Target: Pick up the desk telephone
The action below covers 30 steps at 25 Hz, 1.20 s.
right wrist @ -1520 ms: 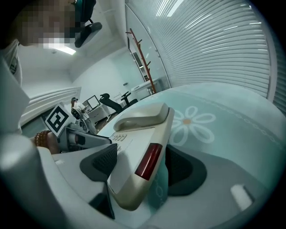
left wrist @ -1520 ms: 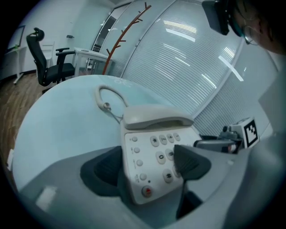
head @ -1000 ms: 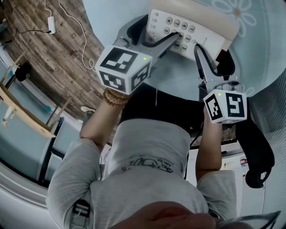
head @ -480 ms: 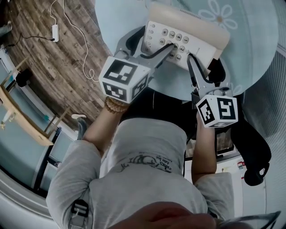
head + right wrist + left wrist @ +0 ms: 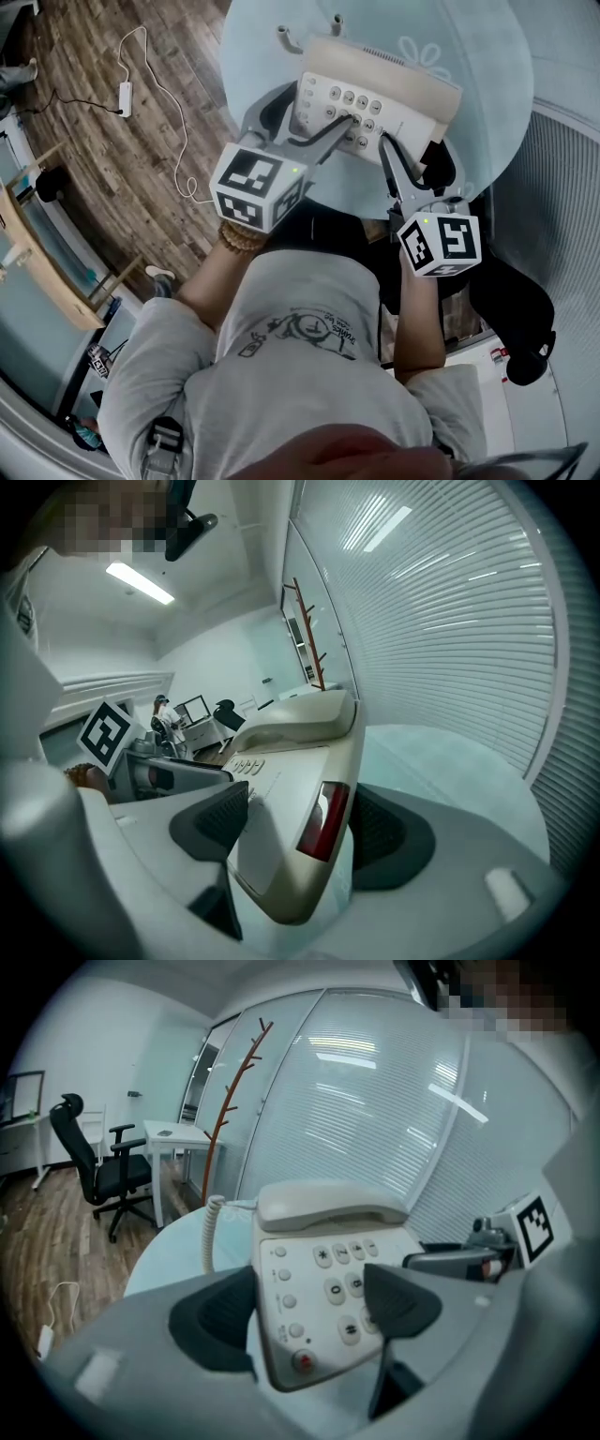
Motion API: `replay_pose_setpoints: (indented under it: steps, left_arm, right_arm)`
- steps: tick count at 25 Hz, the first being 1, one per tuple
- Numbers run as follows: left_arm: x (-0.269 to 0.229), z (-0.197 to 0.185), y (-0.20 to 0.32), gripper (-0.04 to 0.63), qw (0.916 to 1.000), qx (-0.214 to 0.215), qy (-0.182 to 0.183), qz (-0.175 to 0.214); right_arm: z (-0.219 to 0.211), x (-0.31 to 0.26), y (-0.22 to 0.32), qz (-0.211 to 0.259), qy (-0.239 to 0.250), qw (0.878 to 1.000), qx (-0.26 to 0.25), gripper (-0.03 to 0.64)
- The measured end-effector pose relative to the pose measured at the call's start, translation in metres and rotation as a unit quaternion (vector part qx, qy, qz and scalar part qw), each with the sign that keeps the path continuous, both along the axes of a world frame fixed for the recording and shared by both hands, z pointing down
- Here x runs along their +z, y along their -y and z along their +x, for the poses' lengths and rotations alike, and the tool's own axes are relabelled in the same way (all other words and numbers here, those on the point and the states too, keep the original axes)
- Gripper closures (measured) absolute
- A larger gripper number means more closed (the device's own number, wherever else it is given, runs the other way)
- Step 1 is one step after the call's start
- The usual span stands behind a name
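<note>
The beige desk telephone (image 5: 375, 82) hangs above the round pale-blue table (image 5: 267, 47), its handset (image 5: 386, 64) resting in the cradle. My left gripper (image 5: 321, 111) is shut on the phone's near left corner, with one pad on the side and the other on the keypad (image 5: 342, 1283). My right gripper (image 5: 412, 148) is shut on the phone's right side, next to the red window (image 5: 323, 822). In the left gripper view the telephone (image 5: 328, 1260) fills the space between the jaws of the left gripper (image 5: 309, 1309). The right gripper (image 5: 300, 825) clamps the telephone (image 5: 281, 799) edge-on. A coiled cord (image 5: 208, 1232) hangs at the left.
A wooden floor with a white power strip (image 5: 125, 92) and its cable lies left of the table. A black office chair (image 5: 94, 1162), a white desk (image 5: 173, 1136) and a coat stand (image 5: 230, 1101) stand beyond. Blinds line the right wall. Another black chair (image 5: 525, 319) is by my right elbow.
Both grippers have risen together with the telephone held between them. The table now looks smaller and lies farther below, and more floor shows.
</note>
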<state>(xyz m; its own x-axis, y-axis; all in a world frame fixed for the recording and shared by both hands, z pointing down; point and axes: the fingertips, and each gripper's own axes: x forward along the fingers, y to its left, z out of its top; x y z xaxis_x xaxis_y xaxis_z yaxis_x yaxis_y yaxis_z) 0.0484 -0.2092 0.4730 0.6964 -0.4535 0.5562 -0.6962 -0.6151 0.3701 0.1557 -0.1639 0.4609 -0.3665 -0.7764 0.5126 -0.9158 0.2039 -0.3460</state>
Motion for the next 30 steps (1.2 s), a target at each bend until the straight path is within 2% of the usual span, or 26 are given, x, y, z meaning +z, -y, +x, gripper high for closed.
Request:
replay_pose_setpoints:
  steps: [4, 9, 13, 23, 30]
  left_arm:
    - [-0.013, -0.002, 0.025, 0.232, 0.9998, -0.006, 0.0, 0.017]
    - [-0.083, -0.009, 0.013, 0.232, 0.9989, -0.007, -0.01, 0.045]
    - [-0.105, -0.013, 0.009, 0.232, 0.9983, -0.011, -0.012, 0.056]
    - [-0.172, -0.026, -0.039, 0.232, 0.9951, -0.015, -0.031, 0.093]
    - [-0.219, -0.036, -0.041, 0.232, 0.9919, -0.017, -0.044, 0.118]
  right_arm:
    - [-0.002, -0.012, 0.026, 0.017, -0.003, 1.0, -0.007, 0.288]
    - [-0.009, -0.082, 0.013, 0.047, -0.01, 0.999, -0.004, 0.288]
    - [-0.013, -0.103, 0.01, 0.06, -0.012, 0.998, -0.005, 0.288]
    - [-0.026, -0.171, -0.037, 0.1, -0.027, 0.995, -0.002, 0.288]
    - [-0.036, -0.217, -0.039, 0.129, -0.037, 0.991, 0.004, 0.285]
